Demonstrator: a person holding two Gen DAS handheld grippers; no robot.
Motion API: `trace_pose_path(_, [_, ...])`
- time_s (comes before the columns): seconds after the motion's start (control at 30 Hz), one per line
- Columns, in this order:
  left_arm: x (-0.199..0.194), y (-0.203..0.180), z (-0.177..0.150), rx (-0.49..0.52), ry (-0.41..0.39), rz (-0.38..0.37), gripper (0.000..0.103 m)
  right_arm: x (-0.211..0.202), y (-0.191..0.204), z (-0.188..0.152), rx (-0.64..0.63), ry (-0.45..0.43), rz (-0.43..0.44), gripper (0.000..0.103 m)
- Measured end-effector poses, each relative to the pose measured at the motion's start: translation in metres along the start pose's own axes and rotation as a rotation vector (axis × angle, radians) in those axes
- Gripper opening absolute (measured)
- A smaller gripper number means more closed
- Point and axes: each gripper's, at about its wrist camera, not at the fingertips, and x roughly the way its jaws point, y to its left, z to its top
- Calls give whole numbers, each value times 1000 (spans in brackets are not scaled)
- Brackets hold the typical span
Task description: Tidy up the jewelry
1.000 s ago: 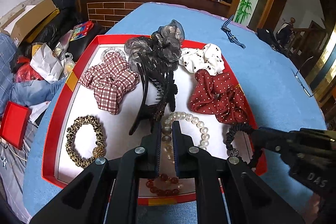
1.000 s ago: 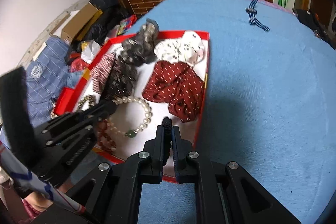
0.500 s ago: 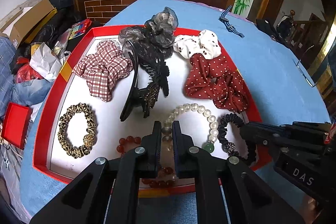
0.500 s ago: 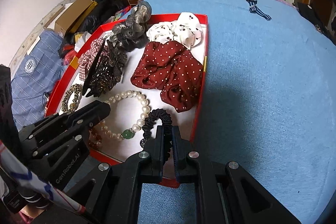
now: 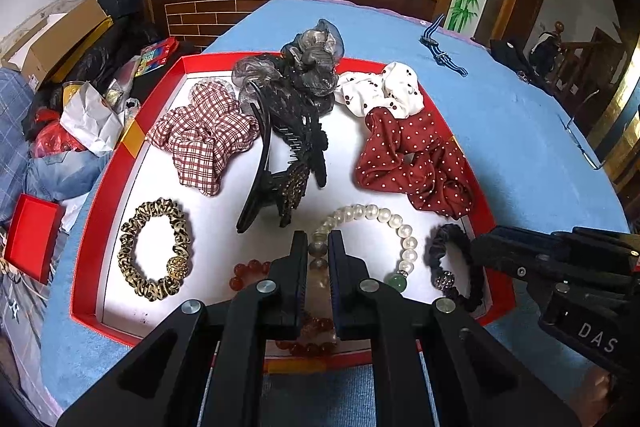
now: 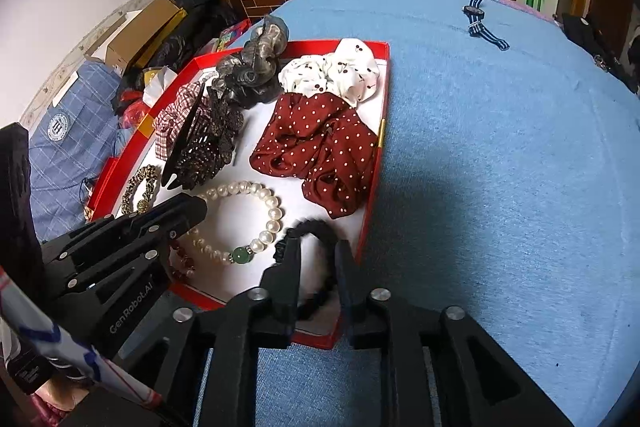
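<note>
Over the near edge of the red tray point(image 5: 86, 259) on the blue tablecloth point(image 5: 520, 163), the left wrist view shows the left gripper point(image 5: 318, 241) nearly closed, its narrow gap pinching the pearl bracelet point(image 5: 374, 217) near the grey beads, with the red bead bracelet point(image 5: 244, 273) below and the leopard hair tie point(image 5: 154, 249) to the left. From the right wrist view, the right gripper point(image 6: 318, 253) stands parted, holding nothing, its fingers straddling the black hair tie point(image 6: 314, 229) lying in the tray's near right corner beside the dark red polka-dot scrunchie point(image 6: 316, 151)
</note>
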Motion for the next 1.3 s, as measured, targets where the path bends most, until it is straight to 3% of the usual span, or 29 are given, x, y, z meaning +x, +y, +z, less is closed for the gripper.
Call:
trace_pose_path(0.43, [-5, -5, 0, 3, -1, 9, 11, -15, -12, -3, 33, -28, 12, 20])
trace_pose_path(0.57, [-9, -10, 0, 16, -16, 22, 25, -21, -15, -5, 39, -41, 16, 20])
trace_pose_path(0.73, [-14, -16, 0, 32, -35, 45, 27, -26, -20, -7, 47, -54, 14, 23])
trace_pose_path(0.87, [-16, -20, -1, 38, -49, 70, 42, -27, -23, -10, 50, -57, 13, 29])
trace_pose_path(1.1, [-16, -25, -5, 50, -54, 111, 49, -30, -26, -16, 52, -59, 15, 33])
trace_pose_path(1.3, [-20, -27, -9, 58, -80, 149, 64, -36, -28, -21, 54, -75, 4, 42])
